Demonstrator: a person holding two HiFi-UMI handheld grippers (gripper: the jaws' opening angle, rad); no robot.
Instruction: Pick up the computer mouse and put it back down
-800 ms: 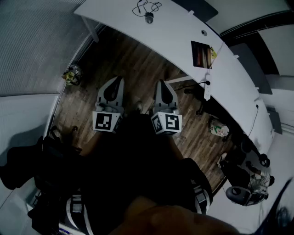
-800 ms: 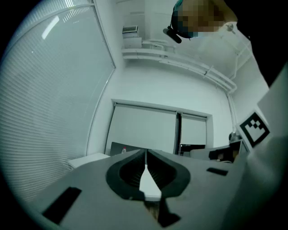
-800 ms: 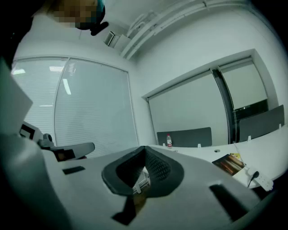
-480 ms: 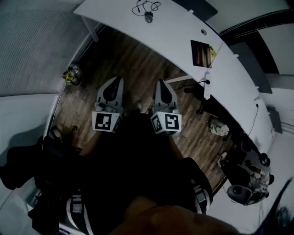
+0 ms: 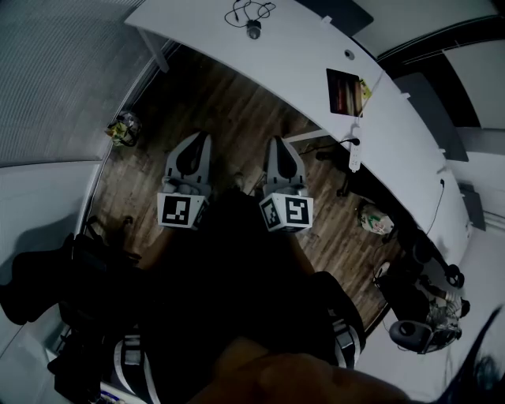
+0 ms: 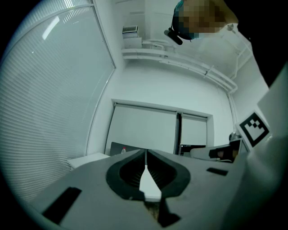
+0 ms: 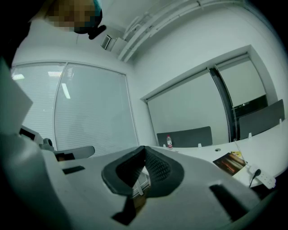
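Holding both level above the wooden floor (image 5: 225, 102), I see the left gripper (image 5: 203, 139) and the right gripper (image 5: 277, 144) each pressed together on nothing. The computer mouse (image 5: 253, 30) sits on the white table (image 5: 304, 59), well ahead of both, its cable (image 5: 251, 11) coiled just beyond.

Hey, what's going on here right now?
A person stands on a wooden floor with a gripper in each hand. The left gripper and right gripper both point level, jaws shut, with nothing between them. The computer mouse lies beside its coiled cable on the white desk, well apart from both grippers. It has not been picked up yet.
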